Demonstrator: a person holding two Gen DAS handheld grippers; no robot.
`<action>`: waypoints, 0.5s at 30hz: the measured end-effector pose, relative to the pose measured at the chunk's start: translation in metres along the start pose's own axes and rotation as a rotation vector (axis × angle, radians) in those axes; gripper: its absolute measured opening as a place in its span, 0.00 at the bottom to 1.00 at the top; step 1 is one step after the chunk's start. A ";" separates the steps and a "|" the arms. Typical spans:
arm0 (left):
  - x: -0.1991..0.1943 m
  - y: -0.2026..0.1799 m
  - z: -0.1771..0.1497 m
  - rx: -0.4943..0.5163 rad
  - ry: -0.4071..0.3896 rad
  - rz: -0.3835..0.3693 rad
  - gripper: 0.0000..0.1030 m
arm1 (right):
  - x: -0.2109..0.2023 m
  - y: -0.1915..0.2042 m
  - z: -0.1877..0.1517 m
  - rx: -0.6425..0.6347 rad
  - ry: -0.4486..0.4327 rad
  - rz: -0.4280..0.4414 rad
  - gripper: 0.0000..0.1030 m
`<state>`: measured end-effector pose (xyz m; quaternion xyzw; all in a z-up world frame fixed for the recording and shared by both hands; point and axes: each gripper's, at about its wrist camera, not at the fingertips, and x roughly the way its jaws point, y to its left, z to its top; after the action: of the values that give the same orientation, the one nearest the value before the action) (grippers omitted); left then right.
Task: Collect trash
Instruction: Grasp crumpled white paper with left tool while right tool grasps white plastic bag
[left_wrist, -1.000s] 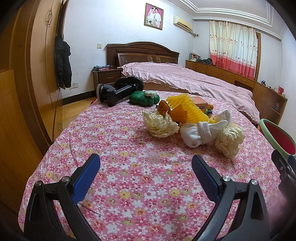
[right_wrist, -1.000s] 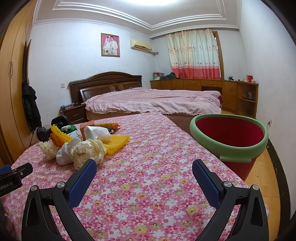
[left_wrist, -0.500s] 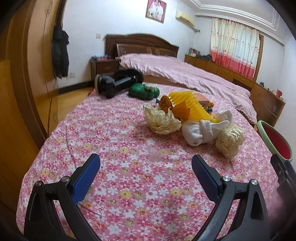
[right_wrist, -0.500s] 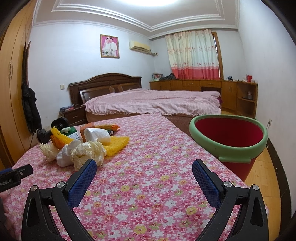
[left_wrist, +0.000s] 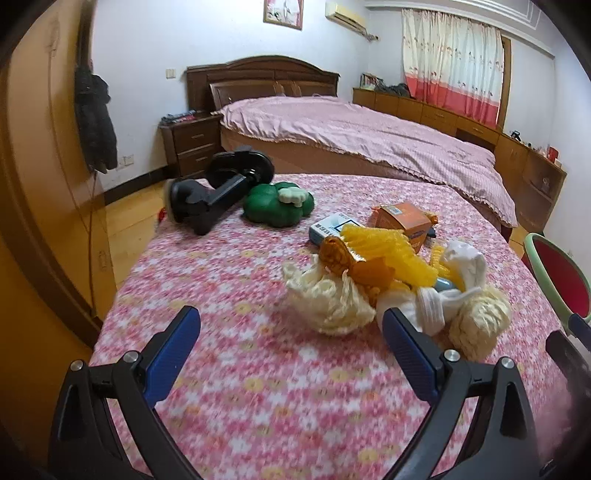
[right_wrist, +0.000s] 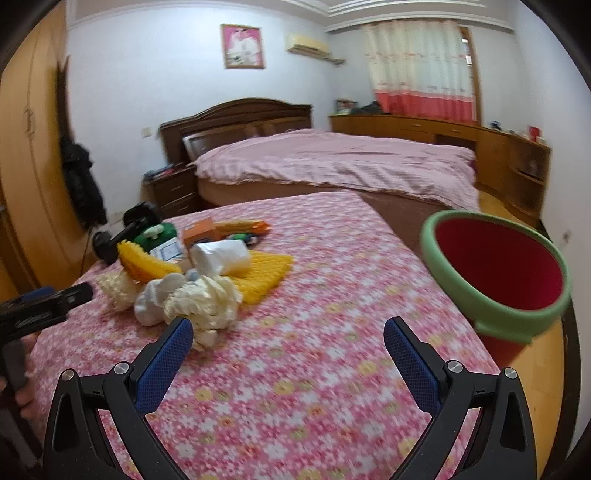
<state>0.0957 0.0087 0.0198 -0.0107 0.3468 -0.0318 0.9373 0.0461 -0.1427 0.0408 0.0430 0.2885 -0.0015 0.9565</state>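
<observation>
A pile of trash lies on the pink floral table: a cream foam net, a second cream net, white crumpled paper, yellow foam mesh, an orange wrapper, an orange box and a white-blue pack. My left gripper is open just short of the first cream net. My right gripper is open and empty, its left finger close to the cream net. A red bin with a green rim stands at the table's right edge.
A black clamp device and a green plush lie at the table's far left. A bed stands behind, a wardrobe to the left, low cabinets along the right wall. The left gripper shows in the right wrist view.
Both grippers have moved forward toward the trash pile, which now looks larger and closer. Both stay open and empty. The bin sits nearer in the right wrist view.
</observation>
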 end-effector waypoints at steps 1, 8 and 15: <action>0.008 -0.002 0.003 -0.004 0.011 -0.008 0.95 | 0.003 0.001 0.003 -0.010 0.015 0.001 0.99; 0.044 0.004 0.007 -0.058 0.099 -0.017 0.87 | 0.026 0.001 0.021 -0.008 0.099 0.016 0.99; 0.065 0.014 0.004 -0.139 0.179 -0.155 0.63 | 0.044 0.003 0.034 0.010 0.126 0.007 0.99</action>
<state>0.1487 0.0183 -0.0200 -0.0995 0.4287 -0.0810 0.8943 0.1015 -0.1418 0.0446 0.0487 0.3482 0.0030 0.9362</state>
